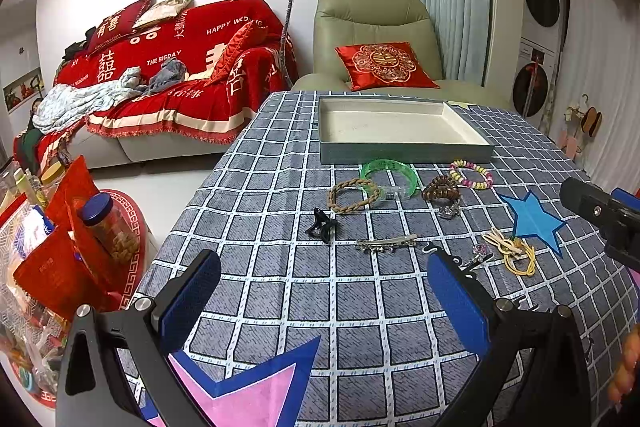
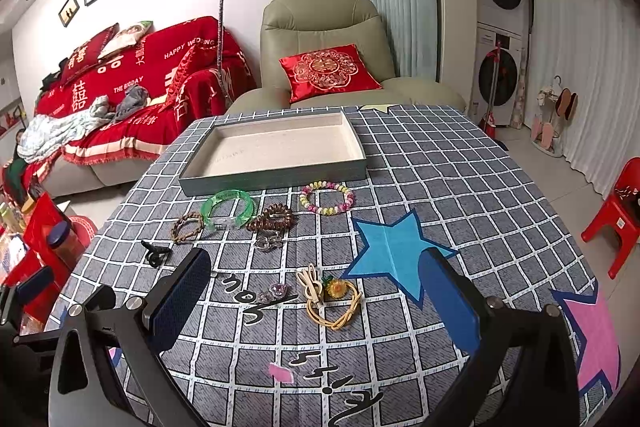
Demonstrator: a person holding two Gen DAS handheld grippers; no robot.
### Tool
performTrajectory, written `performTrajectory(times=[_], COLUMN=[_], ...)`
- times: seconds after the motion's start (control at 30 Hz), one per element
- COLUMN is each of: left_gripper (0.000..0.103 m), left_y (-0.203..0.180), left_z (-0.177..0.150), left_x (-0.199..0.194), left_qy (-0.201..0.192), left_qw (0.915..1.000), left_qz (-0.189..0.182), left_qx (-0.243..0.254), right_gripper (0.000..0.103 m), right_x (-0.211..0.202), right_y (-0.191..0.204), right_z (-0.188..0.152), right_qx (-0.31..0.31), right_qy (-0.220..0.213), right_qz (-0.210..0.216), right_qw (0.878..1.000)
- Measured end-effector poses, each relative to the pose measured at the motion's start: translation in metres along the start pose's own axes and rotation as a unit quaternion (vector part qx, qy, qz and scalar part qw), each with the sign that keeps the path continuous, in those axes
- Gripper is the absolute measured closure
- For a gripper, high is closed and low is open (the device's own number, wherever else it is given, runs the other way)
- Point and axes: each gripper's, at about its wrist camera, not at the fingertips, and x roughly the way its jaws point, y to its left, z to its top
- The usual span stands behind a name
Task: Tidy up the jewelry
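An empty grey tray (image 1: 404, 151) (image 2: 276, 174) with a cream lining sits at the far side of the checked tablecloth. In front of it lie a green bangle (image 1: 390, 179) (image 2: 229, 209), a braided bracelet (image 1: 354, 195) (image 2: 187, 226), a brown coil hair tie (image 1: 440, 188) (image 2: 271, 218), a bead bracelet (image 1: 471, 175) (image 2: 327, 197), a black claw clip (image 1: 321, 225) (image 2: 155, 253), a silver hair clip (image 1: 386, 242) and a yellow hair tie (image 1: 516, 251) (image 2: 334, 301). My left gripper (image 1: 324, 299) is open above the near cloth. My right gripper (image 2: 316, 307) is open, with the yellow hair tie lying between its fingers.
A blue star (image 1: 534, 221) (image 2: 394, 254) and a pink star (image 1: 248, 391) (image 2: 594, 339) are stuck on the cloth. A green armchair (image 1: 372, 39) stands behind the table, a red-covered sofa (image 1: 168, 75) to the left, a red stool (image 2: 616, 215) on the right.
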Motion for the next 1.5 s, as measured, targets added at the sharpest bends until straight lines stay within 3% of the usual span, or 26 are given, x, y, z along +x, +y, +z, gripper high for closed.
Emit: performTrajectory(times=[1.5], left_gripper=[0.0], left_y=[-0.0002], left_z=[0.0011], left_x=[0.0076], left_qy=[0.015], left_qw=[0.9999], left_qz=[-0.006], left_qx=[-0.002], right_gripper=[0.0], right_x=[0.0031], right_y=[0.0], right_z=[-0.0049], right_qx=[0.002], right_qy=[0.011], right_qz=[-0.001], right_qw=[1.0])
